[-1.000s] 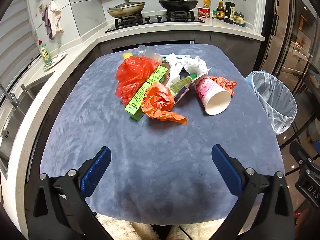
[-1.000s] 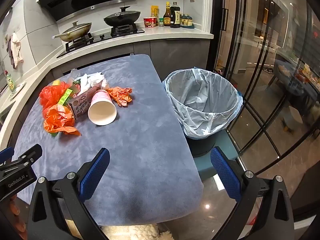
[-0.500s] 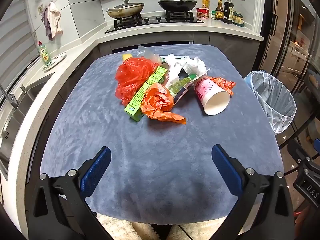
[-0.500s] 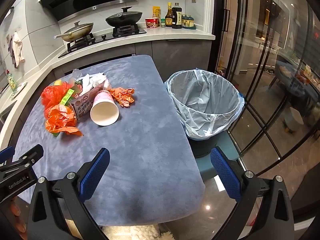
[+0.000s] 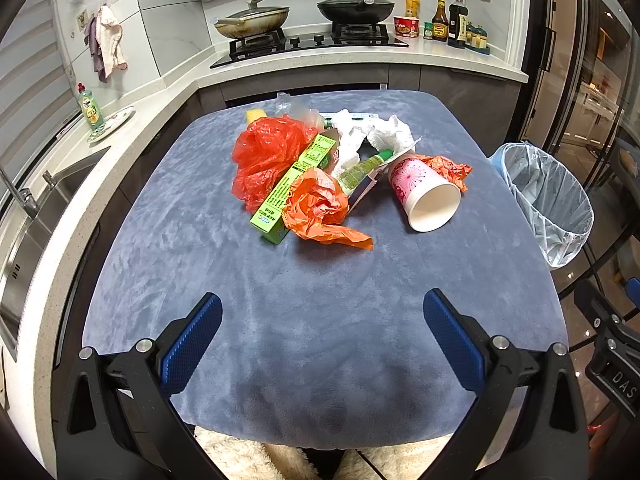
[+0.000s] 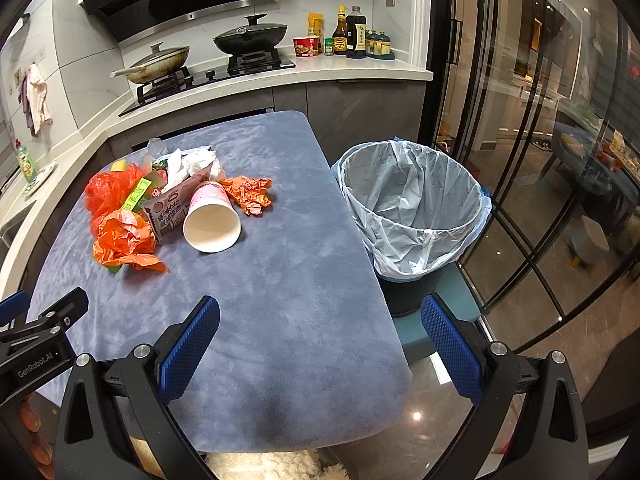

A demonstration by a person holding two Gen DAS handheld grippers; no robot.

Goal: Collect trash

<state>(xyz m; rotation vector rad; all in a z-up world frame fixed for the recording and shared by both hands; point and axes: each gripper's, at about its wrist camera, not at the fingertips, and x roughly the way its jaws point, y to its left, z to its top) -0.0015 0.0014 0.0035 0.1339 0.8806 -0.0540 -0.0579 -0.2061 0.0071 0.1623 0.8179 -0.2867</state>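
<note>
A heap of trash lies on the far half of the blue-grey table [image 5: 304,320]: a red plastic bag [image 5: 264,156], a green carton [image 5: 292,184], an orange bag [image 5: 320,208], white crumpled paper [image 5: 372,136], a pink paper cup [image 5: 424,196] on its side, and an orange wrapper [image 5: 448,168]. The cup [image 6: 210,216] and a brown carton [image 6: 170,210] show in the right wrist view too. A bin [image 6: 412,208] lined with a pale blue bag stands right of the table. My left gripper [image 5: 320,336] is open above the near table edge. My right gripper [image 6: 320,340] is open, over the table's near right corner.
Behind the table runs a kitchen counter [image 5: 440,52] with a hob, two pans [image 5: 352,6] and sauce bottles [image 5: 456,20]. A sink [image 5: 28,220] and dish soap [image 5: 90,106] are on the left. Glass doors [image 6: 540,160] stand right of the bin. A pale fluffy rug [image 5: 248,452] lies below.
Both grippers have crept slightly forward and the views have shifted a little. The trash and bin have not moved, and both grippers stay open.
</note>
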